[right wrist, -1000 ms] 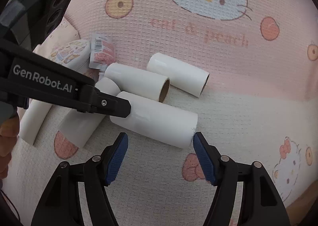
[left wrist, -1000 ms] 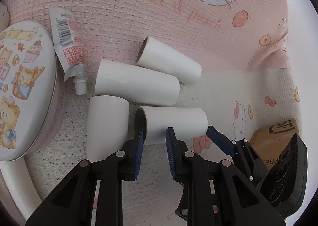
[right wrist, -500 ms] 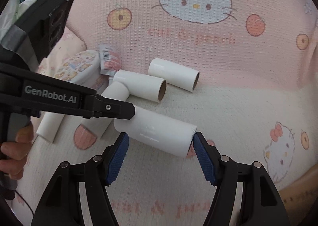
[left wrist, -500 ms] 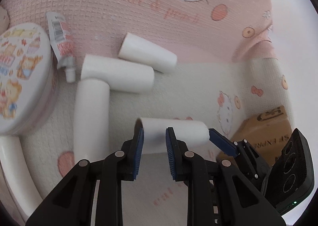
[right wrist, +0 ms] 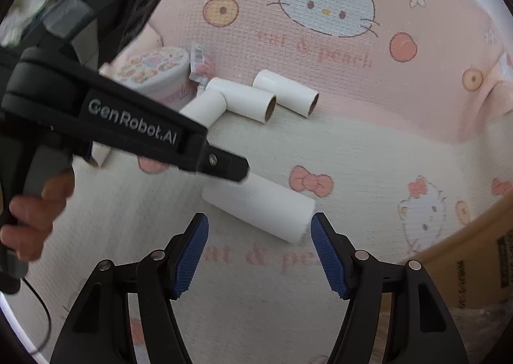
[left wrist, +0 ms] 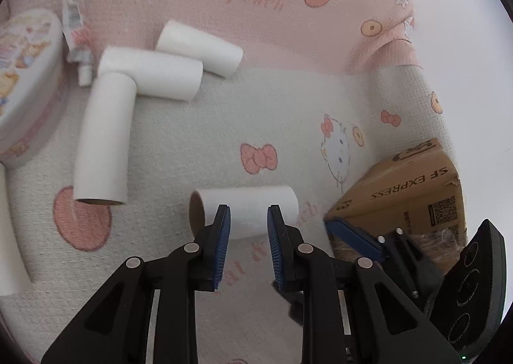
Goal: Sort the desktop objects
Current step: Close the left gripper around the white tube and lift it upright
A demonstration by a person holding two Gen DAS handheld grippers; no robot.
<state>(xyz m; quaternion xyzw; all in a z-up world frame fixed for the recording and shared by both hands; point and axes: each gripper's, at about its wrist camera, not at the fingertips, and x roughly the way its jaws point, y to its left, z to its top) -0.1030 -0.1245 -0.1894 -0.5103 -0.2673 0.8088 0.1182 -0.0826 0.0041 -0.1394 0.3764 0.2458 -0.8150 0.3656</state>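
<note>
the left tool (left wrist: 246, 223) grips one end wall of a white cardboard tube (left wrist: 253, 208), its jaws nearly closed. a second ago this tube lay against the other tubes (left wrist: 150, 77); now it is carried well clear, toward the cardboard box (left wrist: 413, 184) to the tool's right. the right tool (right wrist: 259, 229) stands wide open at the tube's far end, holding nothing. the tube looks plain, hollow, brown inside.
</note>
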